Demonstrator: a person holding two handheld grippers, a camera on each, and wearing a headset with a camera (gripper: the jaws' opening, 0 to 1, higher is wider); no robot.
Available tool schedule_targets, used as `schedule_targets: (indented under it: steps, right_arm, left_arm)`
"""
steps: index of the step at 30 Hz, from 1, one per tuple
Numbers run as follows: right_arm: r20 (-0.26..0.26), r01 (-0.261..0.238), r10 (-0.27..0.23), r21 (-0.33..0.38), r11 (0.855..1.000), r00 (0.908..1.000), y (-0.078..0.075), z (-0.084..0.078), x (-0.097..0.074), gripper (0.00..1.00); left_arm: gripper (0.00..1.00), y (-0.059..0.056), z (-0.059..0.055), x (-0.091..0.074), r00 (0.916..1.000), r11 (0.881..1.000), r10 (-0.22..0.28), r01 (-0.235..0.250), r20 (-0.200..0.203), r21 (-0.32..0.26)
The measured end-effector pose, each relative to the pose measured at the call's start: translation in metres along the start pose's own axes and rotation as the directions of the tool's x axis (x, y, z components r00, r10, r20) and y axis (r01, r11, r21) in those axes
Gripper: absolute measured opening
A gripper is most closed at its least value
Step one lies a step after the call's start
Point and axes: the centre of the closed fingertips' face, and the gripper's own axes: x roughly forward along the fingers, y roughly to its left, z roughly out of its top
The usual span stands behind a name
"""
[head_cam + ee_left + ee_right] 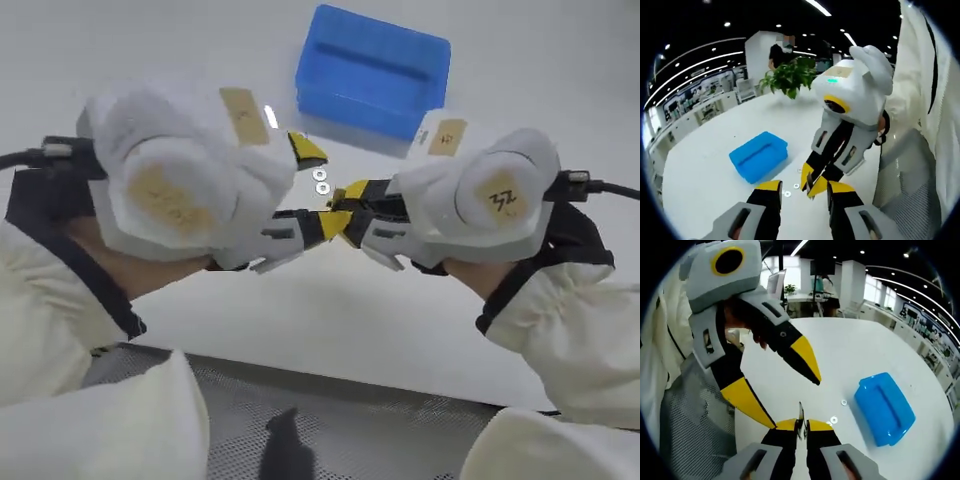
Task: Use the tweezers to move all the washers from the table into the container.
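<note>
Two small metal washers [321,181] lie on the white table [330,310], just in front of the blue container [372,72], a shallow box with a recessed top. My right gripper [801,424] is shut on thin metal tweezers [800,416], whose tips point toward the washers [838,411]. My left gripper [805,187] stands open, its yellow-tipped jaws on either side of the right gripper's [809,186] tips. In the head view the left gripper [316,188] and right gripper [343,208] meet nose to nose right beside the washers. The container [760,156] sits just past the washers [791,190].
A grey mesh surface [350,420] borders the table's near edge, by the white sleeves. Open white tabletop spreads around the container [885,407]. A potted plant [790,77] and a person stand far back in the room.
</note>
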Motion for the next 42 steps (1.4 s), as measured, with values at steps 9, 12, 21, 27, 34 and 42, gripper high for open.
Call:
schedule_targets:
  steps: [9, 12, 21, 27, 34, 42]
  right_arm:
    - [0.025, 0.032, -0.032, 0.003, 0.999, 0.9992, -0.022, 0.02, 0.0, 0.02]
    - [0.042, 0.044, -0.045, 0.02, 0.999, 0.9981, -0.031, 0.026, 0.001, 0.02]
    - [0.111, 0.088, -0.095, 0.061, 0.994, 0.9893, -0.053, 0.043, 0.009, 0.02]
    - [0.134, 0.103, -0.11, 0.061, 0.993, 0.9848, -0.061, 0.044, 0.018, 0.02]
    - [0.172, 0.099, -0.119, 0.119, 0.988, 0.9778, -0.073, 0.045, 0.035, 0.02]
    - [0.19, 0.103, -0.13, 0.15, 0.983, 0.9731, -0.088, 0.046, 0.048, 0.03]
  left_arm:
    - [0.7, 0.025, -0.021, -0.031, 0.9899, 0.979, 0.139, -0.133, 0.027, -0.157]
    - [0.84, 0.023, -0.029, -0.036, 0.9871, 0.973, 0.16, -0.156, 0.008, -0.168]
    - [0.99, 0.0, -0.05, -0.04, 0.9874, 0.97, 0.141, -0.152, -0.071, -0.187]
    - [0.99, -0.007, -0.056, -0.041, 0.9863, 0.968, 0.138, -0.153, -0.091, -0.199]
    - [0.99, -0.007, -0.065, -0.032, 0.9837, 0.97, 0.127, -0.15, -0.127, -0.191]
    - [0.97, -0.006, -0.067, -0.027, 0.9838, 0.968, 0.128, -0.152, -0.126, -0.201]
